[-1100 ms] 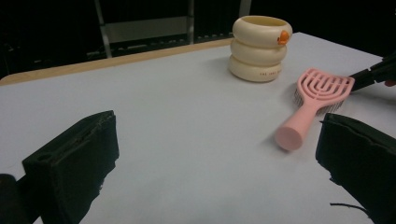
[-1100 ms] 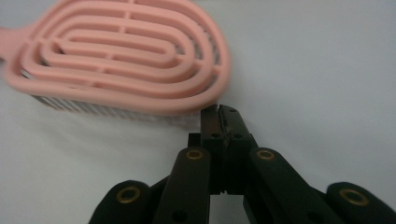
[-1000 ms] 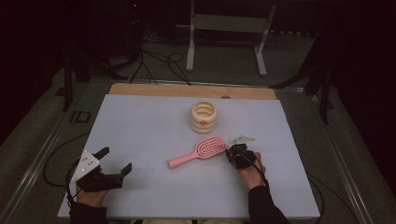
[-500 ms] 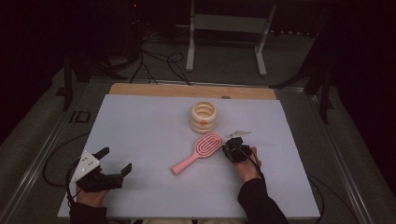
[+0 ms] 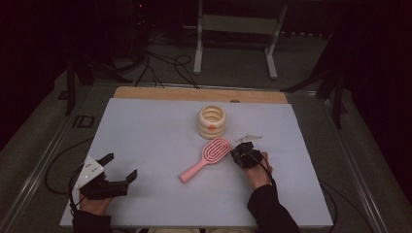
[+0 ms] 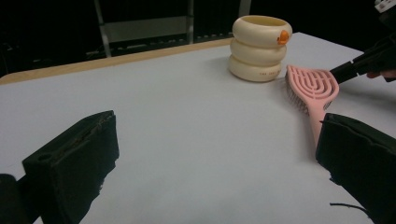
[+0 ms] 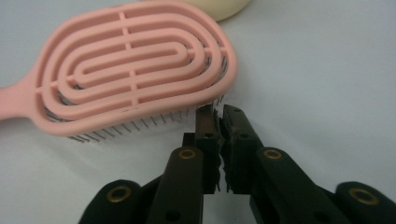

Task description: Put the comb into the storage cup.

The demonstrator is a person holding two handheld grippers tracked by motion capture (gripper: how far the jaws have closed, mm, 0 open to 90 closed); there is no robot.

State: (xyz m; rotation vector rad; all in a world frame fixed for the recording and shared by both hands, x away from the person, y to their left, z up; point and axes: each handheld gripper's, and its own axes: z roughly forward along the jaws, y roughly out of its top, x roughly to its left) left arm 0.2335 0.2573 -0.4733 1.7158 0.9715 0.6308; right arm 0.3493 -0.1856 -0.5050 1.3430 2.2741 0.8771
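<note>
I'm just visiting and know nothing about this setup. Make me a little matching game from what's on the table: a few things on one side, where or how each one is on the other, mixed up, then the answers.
Things:
1. pink hairbrush
2. cream ringed container
3. left gripper
4. right gripper

States:
A. fingers wide open, near the table's front left corner
B. fingers closed, tips at the brush head's edge
C. upright, just beyond the brush head
D. lying bristles down, handle towards the person

Pairs: 1-D, 2-C, 3-A, 4-B
</note>
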